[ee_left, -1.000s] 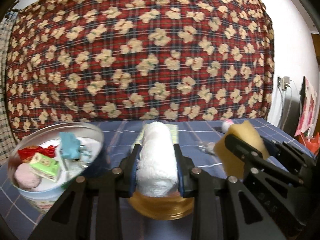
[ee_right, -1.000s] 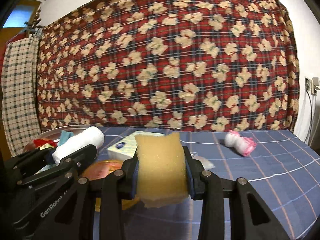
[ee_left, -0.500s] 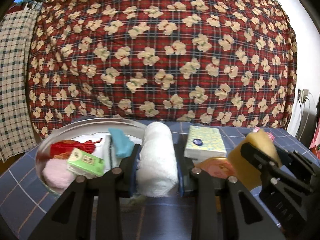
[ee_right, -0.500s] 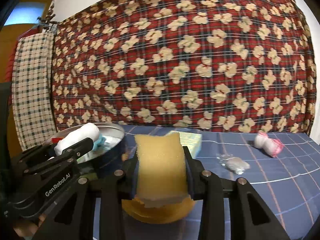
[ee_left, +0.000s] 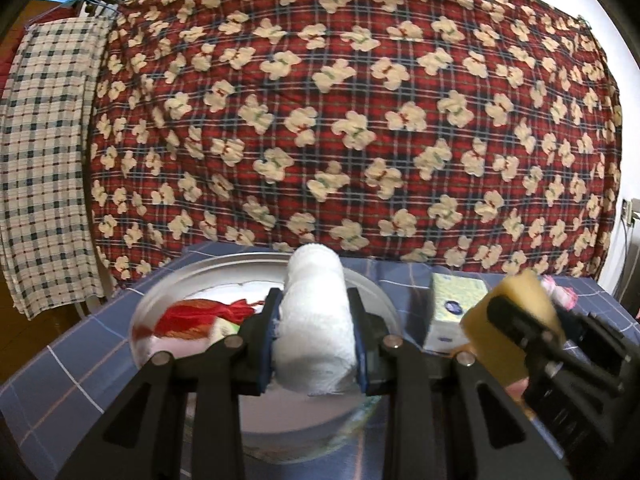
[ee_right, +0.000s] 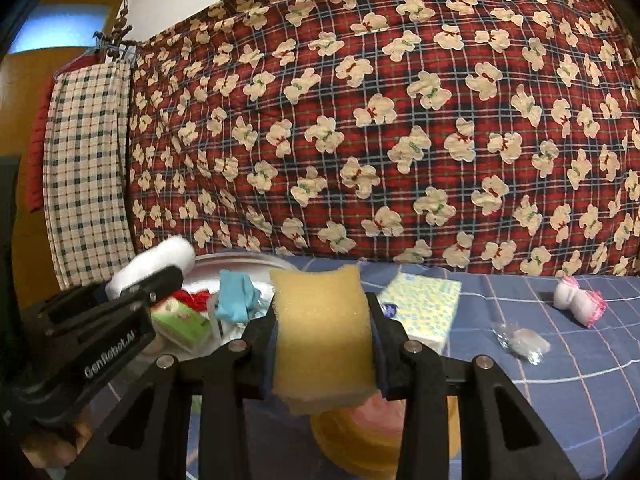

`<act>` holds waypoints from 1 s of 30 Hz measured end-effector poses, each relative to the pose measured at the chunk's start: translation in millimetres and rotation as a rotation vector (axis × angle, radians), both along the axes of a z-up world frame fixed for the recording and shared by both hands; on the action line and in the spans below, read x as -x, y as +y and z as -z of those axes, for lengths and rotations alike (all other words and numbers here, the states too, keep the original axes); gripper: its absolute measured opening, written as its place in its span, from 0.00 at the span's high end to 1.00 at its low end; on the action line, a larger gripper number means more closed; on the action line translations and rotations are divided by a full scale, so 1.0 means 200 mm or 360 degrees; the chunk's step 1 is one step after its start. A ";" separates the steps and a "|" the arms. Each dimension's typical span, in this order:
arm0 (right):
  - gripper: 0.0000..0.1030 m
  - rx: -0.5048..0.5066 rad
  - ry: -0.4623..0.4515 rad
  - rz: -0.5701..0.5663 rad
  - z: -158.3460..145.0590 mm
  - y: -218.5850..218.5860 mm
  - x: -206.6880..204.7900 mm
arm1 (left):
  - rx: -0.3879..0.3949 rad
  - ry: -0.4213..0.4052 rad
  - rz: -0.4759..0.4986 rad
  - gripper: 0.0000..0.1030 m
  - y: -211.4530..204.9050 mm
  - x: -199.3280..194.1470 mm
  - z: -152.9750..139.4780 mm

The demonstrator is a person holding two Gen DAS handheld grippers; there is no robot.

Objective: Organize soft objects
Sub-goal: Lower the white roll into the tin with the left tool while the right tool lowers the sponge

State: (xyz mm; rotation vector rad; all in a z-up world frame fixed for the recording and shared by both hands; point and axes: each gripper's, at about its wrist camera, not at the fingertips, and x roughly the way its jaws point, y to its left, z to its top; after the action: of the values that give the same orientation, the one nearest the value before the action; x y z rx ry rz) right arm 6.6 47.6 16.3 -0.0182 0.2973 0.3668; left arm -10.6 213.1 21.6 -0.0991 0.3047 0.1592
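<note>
My left gripper (ee_left: 316, 320) is shut on a rolled white towel (ee_left: 316, 328), held over the round metal basin (ee_left: 168, 300). The basin holds a red tassel (ee_left: 192, 318), a blue cloth (ee_right: 236, 296) and a green packet (ee_right: 182, 320). My right gripper (ee_right: 324, 332) is shut on a yellow sponge (ee_right: 322, 332), just right of the basin and above a yellow lid (ee_right: 360, 448). In the left wrist view the sponge (ee_left: 516, 304) and right gripper show at the right. In the right wrist view the towel (ee_right: 160, 262) and left gripper show at the left.
A blue checked cloth covers the table (ee_right: 560, 380). On it lie a yellow-green tissue pack (ee_right: 424, 304), a clear crumpled wrapper (ee_right: 520, 342) and a white-and-pink soft item (ee_right: 578, 302). A red floral quilt (ee_left: 360, 120) hangs behind; a checked cloth (ee_left: 44, 160) hangs at left.
Both grippers have swung left with their loads. The towel now hangs over the basin, which has come to the middle of the left wrist view. The sponge has come beside the basin.
</note>
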 end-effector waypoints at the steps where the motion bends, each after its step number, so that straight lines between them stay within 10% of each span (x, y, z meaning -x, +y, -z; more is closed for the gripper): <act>1: 0.61 -0.0019 -0.0006 -0.0007 -0.02 0.02 -0.02 | 0.0003 0.0004 -0.0014 0.71 0.02 -0.01 0.00; 30: 0.61 -0.0066 0.0081 -0.0165 -0.02 0.57 -0.34 | 0.0072 0.0252 -0.0329 0.71 0.44 -0.22 0.14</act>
State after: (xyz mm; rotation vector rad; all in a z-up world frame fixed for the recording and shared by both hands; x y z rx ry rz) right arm 73.6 161.9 19.5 0.0166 0.3397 0.4765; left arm 33.2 300.2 -6.8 -0.1632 0.4563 0.3666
